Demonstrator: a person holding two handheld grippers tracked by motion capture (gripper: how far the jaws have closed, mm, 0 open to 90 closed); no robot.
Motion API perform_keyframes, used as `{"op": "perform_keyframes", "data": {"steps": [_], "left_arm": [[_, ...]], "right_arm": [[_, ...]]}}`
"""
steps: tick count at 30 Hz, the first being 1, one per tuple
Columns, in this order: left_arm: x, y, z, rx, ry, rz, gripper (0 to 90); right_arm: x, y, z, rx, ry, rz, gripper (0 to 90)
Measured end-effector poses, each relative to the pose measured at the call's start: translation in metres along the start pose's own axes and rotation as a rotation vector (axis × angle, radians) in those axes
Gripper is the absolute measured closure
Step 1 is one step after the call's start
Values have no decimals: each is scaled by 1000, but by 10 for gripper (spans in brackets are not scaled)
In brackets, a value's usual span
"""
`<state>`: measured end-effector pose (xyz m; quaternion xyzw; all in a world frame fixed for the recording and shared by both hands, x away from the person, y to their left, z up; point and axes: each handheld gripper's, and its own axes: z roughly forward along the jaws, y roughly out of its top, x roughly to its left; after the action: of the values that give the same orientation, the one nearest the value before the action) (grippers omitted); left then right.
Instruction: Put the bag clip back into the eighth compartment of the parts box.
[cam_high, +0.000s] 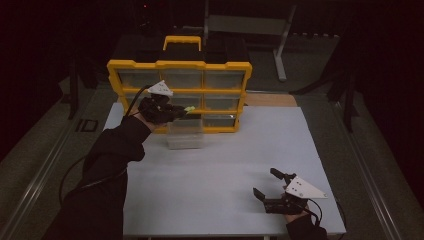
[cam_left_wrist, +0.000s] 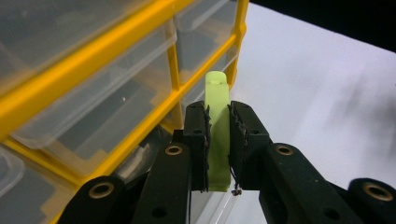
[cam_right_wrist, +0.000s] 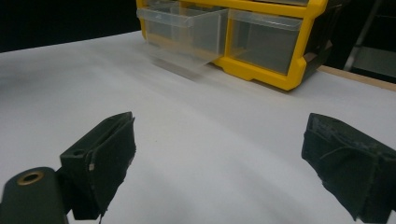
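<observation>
My left gripper (cam_high: 186, 110) is shut on a small light-green plastic piece (cam_left_wrist: 217, 128), which stands up between the toothed pads (cam_left_wrist: 201, 140) in the left gripper view. It hovers in front of the yellow drawer cabinet (cam_high: 179, 65), just above a clear drawer (cam_high: 185, 134) pulled out from the bottom row. The green piece (cam_high: 190, 108) shows at the jaw tips in the high view. My right gripper (cam_high: 266, 183) rests open near the table's front right, with nothing between its jaws. From there the pulled-out drawer (cam_right_wrist: 187, 32) lies far ahead.
The cabinet has clear drawers in a yellow frame (cam_right_wrist: 261, 70) and stands at the back of the white table (cam_high: 225, 165). A metal stand (cam_high: 280, 45) is behind the table in the dark. A wooden strip (cam_high: 270, 100) shows right of the cabinet.
</observation>
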<state>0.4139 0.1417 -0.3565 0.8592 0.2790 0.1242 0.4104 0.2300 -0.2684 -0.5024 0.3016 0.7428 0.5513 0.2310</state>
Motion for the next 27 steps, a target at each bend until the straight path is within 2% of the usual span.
{"op": "perform_keyframes", "data": {"steps": [9, 15, 21, 27], "left_arm": [[6, -13, 16, 38, 9, -26, 789], [8, -19, 25, 79, 9, -20, 789], [8, -27, 36, 98, -13, -39, 789], [9, -31, 43, 123, -14, -48, 789]], "right_arm": [[0, 0, 0, 1, 0, -4, 99], [0, 0, 0, 1, 0, -3, 98], [0, 0, 0, 1, 0, -4, 99], [0, 0, 0, 3, 0, -1, 98]]}}
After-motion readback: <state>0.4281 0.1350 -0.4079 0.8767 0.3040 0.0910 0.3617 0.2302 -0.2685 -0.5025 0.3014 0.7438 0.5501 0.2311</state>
